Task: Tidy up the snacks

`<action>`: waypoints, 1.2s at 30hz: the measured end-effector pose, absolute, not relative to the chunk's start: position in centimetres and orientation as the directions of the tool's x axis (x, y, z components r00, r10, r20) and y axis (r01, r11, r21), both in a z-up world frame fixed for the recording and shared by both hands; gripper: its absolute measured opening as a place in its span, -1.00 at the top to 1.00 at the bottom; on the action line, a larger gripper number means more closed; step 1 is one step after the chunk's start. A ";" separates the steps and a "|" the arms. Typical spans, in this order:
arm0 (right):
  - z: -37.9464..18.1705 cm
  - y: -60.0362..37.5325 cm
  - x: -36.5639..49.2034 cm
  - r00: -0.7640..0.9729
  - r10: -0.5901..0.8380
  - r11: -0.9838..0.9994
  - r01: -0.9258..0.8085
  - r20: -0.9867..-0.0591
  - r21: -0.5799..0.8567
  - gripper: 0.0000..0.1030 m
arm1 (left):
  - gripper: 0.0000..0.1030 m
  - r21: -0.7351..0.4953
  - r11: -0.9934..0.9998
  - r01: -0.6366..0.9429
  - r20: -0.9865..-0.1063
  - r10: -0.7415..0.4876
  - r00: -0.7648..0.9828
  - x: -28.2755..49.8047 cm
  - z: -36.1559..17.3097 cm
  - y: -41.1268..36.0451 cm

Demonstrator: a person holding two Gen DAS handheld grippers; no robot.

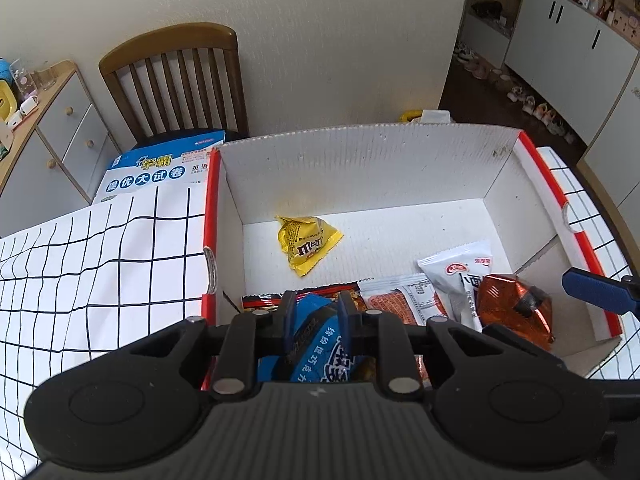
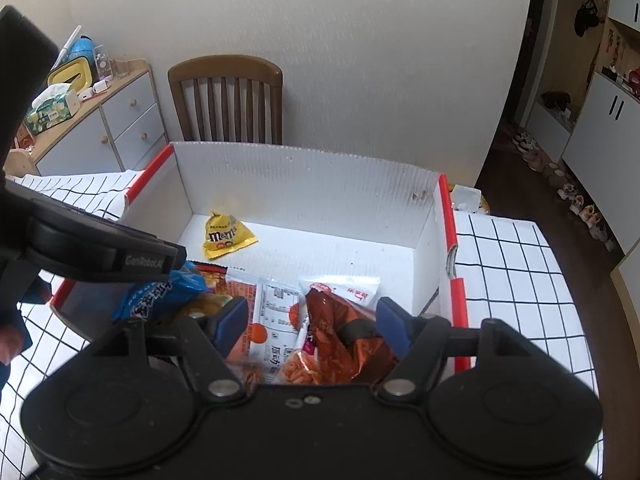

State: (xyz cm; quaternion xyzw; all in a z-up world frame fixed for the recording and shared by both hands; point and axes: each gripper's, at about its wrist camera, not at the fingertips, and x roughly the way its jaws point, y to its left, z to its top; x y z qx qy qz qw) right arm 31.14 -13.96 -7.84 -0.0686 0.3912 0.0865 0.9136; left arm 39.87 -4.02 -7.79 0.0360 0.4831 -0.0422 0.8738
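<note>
Our left tongs (image 1: 314,314) clench a blue snack packet (image 1: 320,344) over the white box (image 1: 360,168) on the checked worktop (image 1: 100,256); our right tongs (image 2: 312,322) hang spread above an orange foil packet (image 2: 344,336) inside.

Even, soft indoor light, faint shadows, sharp centre; fisheye bends the edges, dark hallway at right

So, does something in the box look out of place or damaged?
Nothing looks spilled or damaged. The yellow M&M's bag lies alone toward the back of the white box, apart from the snack pile at the front, where the left gripper pinches the blue packet.
</note>
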 end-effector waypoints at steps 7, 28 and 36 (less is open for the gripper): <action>-6.4 -14.3 30.2 0.692 0.118 0.979 -0.201 -0.712 -0.034 -0.41 | 0.59 0.015 0.995 0.099 -0.831 -0.043 0.555 38.5 -6.2 -3.7; -2.1 -15.5 25.0 0.743 0.206 0.973 -0.226 -0.637 0.050 -0.50 | 0.58 -0.044 0.995 0.089 -0.761 -0.091 0.642 31.7 -1.4 -2.9; -0.8 -16.8 22.1 0.775 0.233 0.970 -0.226 -0.588 0.086 -0.62 | 0.58 -0.039 0.994 0.097 -0.726 -0.095 0.681 28.0 -0.1 -2.4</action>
